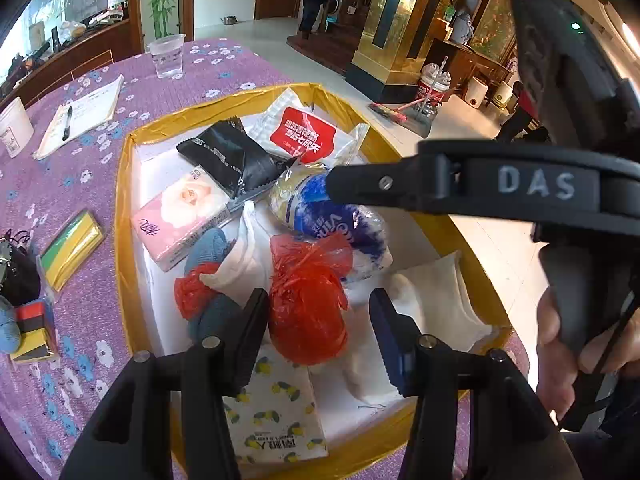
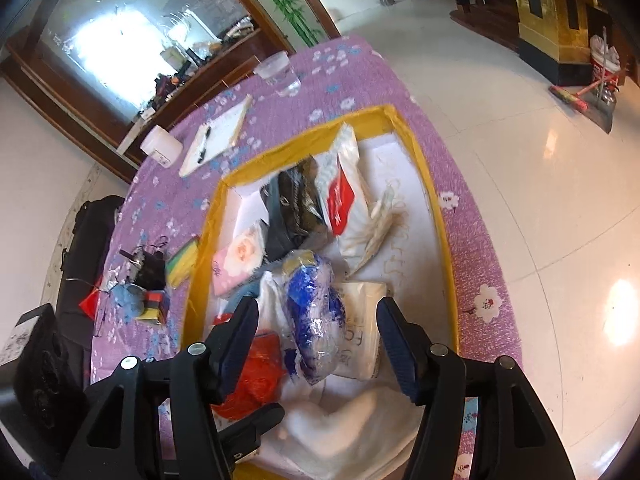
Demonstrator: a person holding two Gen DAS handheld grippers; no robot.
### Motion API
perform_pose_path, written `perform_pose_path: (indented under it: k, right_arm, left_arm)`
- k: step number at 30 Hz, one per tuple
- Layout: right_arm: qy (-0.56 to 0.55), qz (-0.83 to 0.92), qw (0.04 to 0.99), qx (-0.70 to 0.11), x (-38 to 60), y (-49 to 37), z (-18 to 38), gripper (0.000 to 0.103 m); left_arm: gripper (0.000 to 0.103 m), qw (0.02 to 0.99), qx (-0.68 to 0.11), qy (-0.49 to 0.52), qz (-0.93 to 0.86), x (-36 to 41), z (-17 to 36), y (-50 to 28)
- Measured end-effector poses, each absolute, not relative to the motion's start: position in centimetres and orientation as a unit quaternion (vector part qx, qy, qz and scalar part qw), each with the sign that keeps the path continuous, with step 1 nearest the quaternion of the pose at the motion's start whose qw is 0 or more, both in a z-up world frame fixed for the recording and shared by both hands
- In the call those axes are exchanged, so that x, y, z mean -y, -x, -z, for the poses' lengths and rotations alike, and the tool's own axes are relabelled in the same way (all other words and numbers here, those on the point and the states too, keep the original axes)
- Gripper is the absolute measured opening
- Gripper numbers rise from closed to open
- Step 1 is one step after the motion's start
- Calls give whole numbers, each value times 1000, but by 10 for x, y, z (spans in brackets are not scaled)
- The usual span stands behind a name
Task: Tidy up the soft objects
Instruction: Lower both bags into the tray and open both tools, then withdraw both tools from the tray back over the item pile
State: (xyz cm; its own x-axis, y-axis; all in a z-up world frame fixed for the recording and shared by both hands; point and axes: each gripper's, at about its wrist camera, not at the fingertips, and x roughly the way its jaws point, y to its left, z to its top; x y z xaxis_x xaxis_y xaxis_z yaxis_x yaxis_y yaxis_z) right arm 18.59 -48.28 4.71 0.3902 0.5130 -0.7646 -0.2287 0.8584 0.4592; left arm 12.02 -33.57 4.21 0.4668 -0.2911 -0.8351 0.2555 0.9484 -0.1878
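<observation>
Two open hand-held grippers over yellow-rimmed tray [image 1: 124, 184] of soft packets.

The yellow-rimmed tray [image 1: 124, 184] is crowded: tissue packs, a red plastic bag [image 1: 308, 300] and a blue-white wrapped roll [image 1: 344, 220] fill its middle. Bare white floor shows at its far-left corner and right side.

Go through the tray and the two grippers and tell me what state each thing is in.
Left gripper: open, astride the red bag.
Right gripper: open, around the blue-and-white roll.
Red plastic bag: bunched, unheld.
Blue-and-white roll: wrapped, lying loose.
Plastic cup: upright.
Yellow tray: full.
</observation>
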Motion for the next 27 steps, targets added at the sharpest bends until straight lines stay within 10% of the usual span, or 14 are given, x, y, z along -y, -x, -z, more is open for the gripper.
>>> perform_pose_path:
  k: [27]
  right_arm:
    - [-157, -223, 830, -486, 476, -142, -71, 66]
  left_arm:
    - [62, 887, -440, -48, 129, 327, -71, -89]
